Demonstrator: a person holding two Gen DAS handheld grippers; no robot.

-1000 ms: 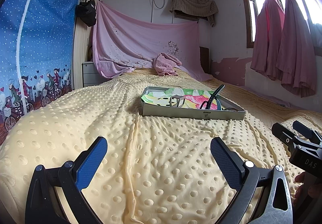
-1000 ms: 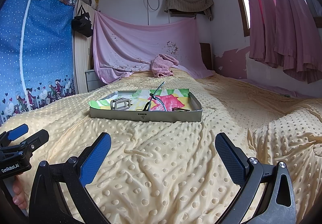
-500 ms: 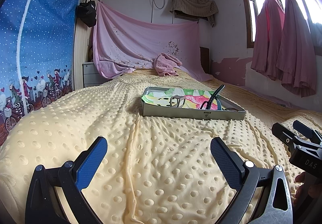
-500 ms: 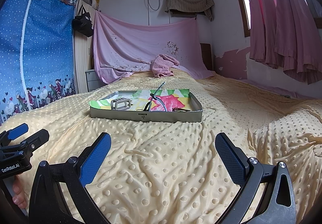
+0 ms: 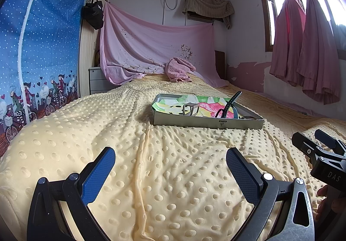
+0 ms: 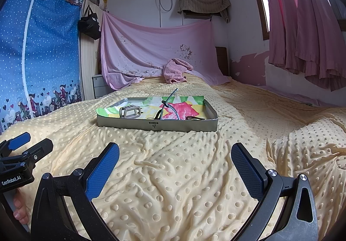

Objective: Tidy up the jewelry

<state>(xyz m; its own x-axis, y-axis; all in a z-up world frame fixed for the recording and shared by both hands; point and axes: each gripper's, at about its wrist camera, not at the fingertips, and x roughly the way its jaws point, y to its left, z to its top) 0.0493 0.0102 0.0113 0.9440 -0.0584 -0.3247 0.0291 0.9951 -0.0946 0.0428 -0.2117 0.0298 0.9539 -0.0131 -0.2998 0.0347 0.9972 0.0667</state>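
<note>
Where the yellow dotted blanket (image 6: 183, 176) covers the bed, one shallow grey tray (image 6: 157, 125) sits on it, at about 12 o'clock from the right gripper (image 6: 175, 167) and toward 1 o'clock from the left gripper (image 5: 170, 173), well apart from both. A sheet of paper (image 6: 188, 111) painted in green, yellow and pink lines the tray's floor. On that sheet three things can be counted: one grey rectangular hair claw (image 6: 130, 112) at the tray's 9 o'clock side, one dark strap-like band (image 6: 170, 100) near the middle with a free end sticking up, and one small dark piece (image 6: 194, 118) at the 4 o'clock corner, too small to name. A small printed mark (image 6: 154, 126) sits on the middle of the tray's near wall; its characters cannot be read.

Both grippers hover low over the blanket. The left gripper's jaws are spread wide with nothing between the blue pads (image 5: 98, 175); the right gripper's jaws are equally wide apart and hold nothing. Seen from the right wrist camera, the left gripper's body at 8 o'clock carries the label "GenRobot.AI" (image 6: 10, 180). From the left wrist camera, the right gripper's body at 4 o'clock shows the letters "DAS" (image 5: 334, 176), cut off at the edge.
</note>
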